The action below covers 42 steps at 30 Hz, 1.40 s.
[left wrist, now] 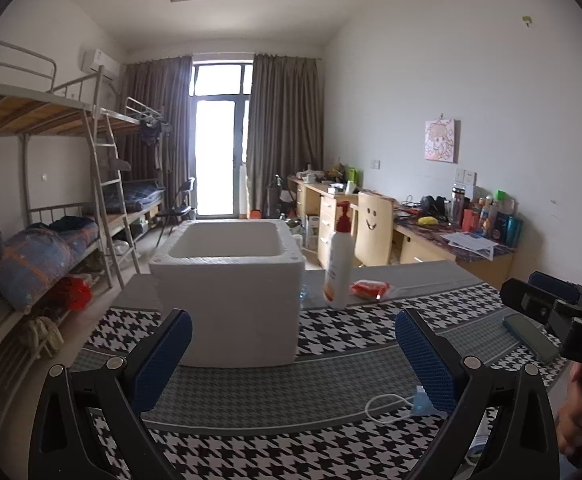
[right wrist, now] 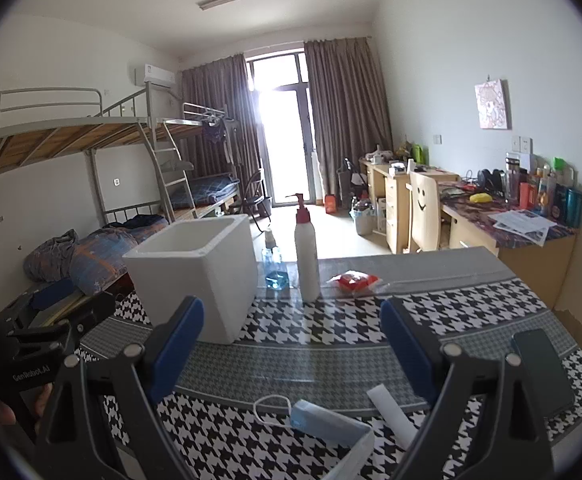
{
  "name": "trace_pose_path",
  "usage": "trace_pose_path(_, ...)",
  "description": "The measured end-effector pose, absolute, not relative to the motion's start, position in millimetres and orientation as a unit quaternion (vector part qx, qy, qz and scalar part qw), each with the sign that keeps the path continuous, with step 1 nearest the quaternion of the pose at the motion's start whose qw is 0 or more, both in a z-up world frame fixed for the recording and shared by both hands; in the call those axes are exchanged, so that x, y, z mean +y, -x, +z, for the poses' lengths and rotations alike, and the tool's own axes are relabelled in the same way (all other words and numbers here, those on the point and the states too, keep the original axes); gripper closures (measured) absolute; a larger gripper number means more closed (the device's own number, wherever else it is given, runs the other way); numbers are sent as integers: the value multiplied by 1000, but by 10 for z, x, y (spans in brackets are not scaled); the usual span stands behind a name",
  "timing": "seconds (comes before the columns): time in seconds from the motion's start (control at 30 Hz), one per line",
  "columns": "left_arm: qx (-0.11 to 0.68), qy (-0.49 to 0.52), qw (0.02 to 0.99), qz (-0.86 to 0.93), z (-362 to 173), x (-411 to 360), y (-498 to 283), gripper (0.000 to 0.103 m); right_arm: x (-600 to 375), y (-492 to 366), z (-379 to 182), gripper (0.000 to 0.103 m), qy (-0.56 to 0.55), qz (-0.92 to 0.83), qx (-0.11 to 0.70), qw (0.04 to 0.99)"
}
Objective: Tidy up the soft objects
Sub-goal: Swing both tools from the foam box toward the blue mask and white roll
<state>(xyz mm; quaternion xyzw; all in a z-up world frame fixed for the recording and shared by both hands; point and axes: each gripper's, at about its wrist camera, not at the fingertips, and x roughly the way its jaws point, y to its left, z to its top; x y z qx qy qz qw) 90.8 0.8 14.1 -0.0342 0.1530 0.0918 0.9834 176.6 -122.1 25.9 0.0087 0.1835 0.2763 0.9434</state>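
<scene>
Both tongs wide apart and empty: left gripper (left wrist: 293,356), right gripper (right wrist: 291,348), poised above the table (right wrist: 471,304), presumably ahead of a first pick. Foam box (right wrist: 195,276) standing open-topped at the far left, a likely bin for soft items. Blue face mask (right wrist: 323,424) lying nearest, just below the right gripper. Red packet (right wrist: 353,282) beside the pump bottle (right wrist: 306,256). Phone (right wrist: 543,368) at right, apart.
</scene>
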Motion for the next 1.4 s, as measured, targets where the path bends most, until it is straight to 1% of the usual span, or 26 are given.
trace_pose_path(0.37, 167, 24, 984, 61, 55, -188, -947, 1, -1416, -1757, 161, 11, -15, 253, 195, 948)
trace_pose_path(1.4, 243, 16, 968, -55, -257, -880, -1132, 1, -2022, -1741, -1, 11, -27, 171, 218, 960)
